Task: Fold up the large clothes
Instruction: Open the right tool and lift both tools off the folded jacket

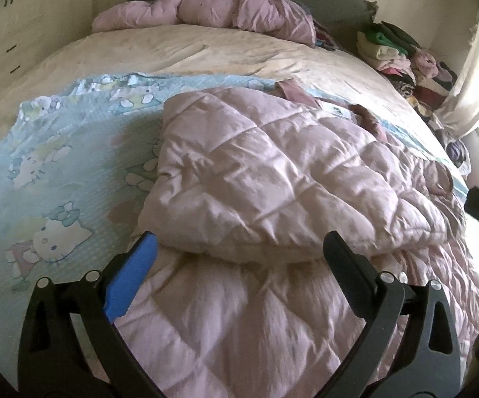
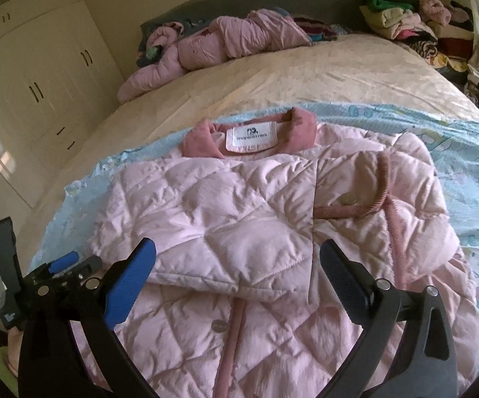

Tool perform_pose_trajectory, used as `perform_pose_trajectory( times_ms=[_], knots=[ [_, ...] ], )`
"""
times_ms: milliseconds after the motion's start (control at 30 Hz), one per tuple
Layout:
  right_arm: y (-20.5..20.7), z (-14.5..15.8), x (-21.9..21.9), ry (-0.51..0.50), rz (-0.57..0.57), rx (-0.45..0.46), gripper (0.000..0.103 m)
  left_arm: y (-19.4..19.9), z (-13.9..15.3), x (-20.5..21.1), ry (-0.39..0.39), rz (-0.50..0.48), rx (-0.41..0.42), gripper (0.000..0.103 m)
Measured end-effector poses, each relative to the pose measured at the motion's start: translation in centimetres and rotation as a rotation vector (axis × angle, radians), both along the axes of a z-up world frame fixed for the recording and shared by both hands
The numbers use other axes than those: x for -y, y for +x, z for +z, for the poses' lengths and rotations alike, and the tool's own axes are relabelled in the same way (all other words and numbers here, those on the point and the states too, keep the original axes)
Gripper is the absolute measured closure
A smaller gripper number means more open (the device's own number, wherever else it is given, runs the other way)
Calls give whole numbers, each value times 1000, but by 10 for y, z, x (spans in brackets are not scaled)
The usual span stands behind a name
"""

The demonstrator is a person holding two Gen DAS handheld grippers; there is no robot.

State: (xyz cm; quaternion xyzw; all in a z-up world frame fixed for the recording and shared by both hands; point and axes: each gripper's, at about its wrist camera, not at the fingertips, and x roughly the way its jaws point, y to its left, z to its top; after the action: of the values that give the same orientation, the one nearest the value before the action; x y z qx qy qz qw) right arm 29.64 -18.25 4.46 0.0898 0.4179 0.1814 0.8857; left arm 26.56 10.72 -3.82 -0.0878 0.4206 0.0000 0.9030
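Both my left gripper (image 1: 239,248) and right gripper (image 2: 237,255) hang released above the pink quilted jacket (image 2: 256,215) on the cartoon-print blue sheet (image 2: 471,172), sleeves folded in; next, I'd judge, grip hem, fold toward collar.

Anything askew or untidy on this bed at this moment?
The pink quilted jacket lies square on the blue cartoon sheet, sleeves folded across its front. Behind it, a second pink garment lies crumpled by the headboard, and mixed clothes are piled unevenly in the corner.
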Motion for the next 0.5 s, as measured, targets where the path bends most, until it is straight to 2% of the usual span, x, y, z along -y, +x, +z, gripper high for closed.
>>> perform_pose_trajectory(
  times_ms=[500],
  knots=[
    [-61,66,2,8,7,115,4,-71,63,5,38,-21,111,9]
  ],
)
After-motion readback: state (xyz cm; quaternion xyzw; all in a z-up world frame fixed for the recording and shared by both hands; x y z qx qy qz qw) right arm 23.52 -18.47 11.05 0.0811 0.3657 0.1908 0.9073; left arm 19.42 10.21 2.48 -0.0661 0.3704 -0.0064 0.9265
